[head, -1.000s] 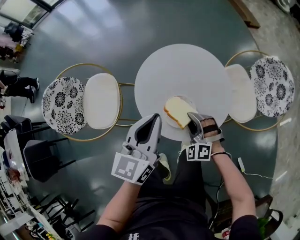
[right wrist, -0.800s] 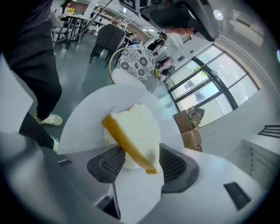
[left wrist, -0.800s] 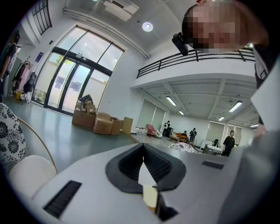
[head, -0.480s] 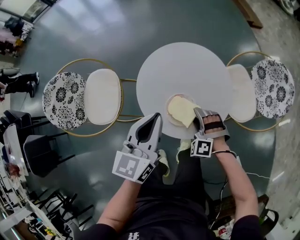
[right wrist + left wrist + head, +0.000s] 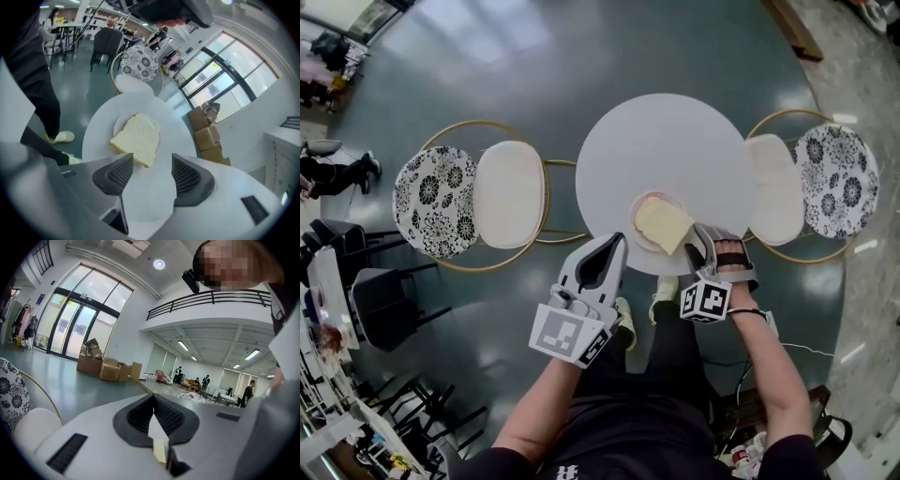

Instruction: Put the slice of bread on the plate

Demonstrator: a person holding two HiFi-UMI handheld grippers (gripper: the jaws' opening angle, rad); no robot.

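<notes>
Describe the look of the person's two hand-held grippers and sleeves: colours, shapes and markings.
Both the left gripper and right gripper have pale grey, wedge-shaped plastic bodies with dark ribbed fingers. Each carries a white cube printed with black square markers. The person wears a black short-sleeved top.

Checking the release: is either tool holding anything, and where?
Nothing. The right tool has just been opening, nothing between its jaws; bread lies on the plate; left tool shut, empty.
</notes>
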